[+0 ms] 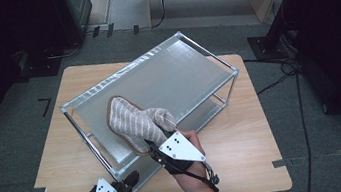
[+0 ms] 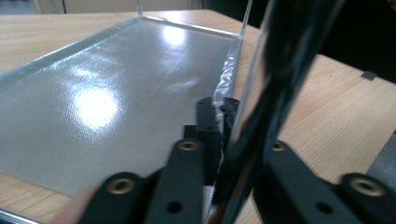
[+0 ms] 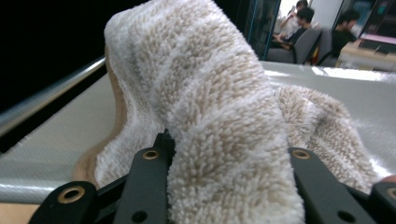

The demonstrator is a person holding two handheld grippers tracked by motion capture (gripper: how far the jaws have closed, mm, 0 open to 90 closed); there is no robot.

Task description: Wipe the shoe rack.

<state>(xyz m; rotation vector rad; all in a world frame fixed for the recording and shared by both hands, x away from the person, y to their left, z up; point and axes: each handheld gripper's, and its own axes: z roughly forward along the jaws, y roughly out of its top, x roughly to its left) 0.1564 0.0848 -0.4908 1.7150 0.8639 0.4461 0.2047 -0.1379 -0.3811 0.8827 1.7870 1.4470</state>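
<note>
A two-tier metal rack (image 1: pixel 175 70) with silvery fabric shelves stands slanted on the wooden table (image 1: pixel 244 131). A beige-and-white striped towel (image 1: pixel 136 121) lies bunched on the top shelf near its front edge. My right gripper (image 1: pixel 155 152) is shut on the towel's near end. In the right gripper view the towel (image 3: pixel 210 93) rises thick between the jaws of the right gripper (image 3: pixel 229 144) over the shelf (image 3: pixel 51 135). My left gripper (image 1: pixel 130 178) is at the rack's front left corner. In the left gripper view the left gripper (image 2: pixel 219 116) is shut on the corner post (image 2: pixel 280 56), beside the lower shelf (image 2: pixel 102 102).
Bare table shows to the right of the rack and along the front edge. Cables (image 1: pixel 281 75) trail over the grey floor at the right. Dark equipment stands at both back corners. Seated people (image 3: pixel 327 28) show far off in the right gripper view.
</note>
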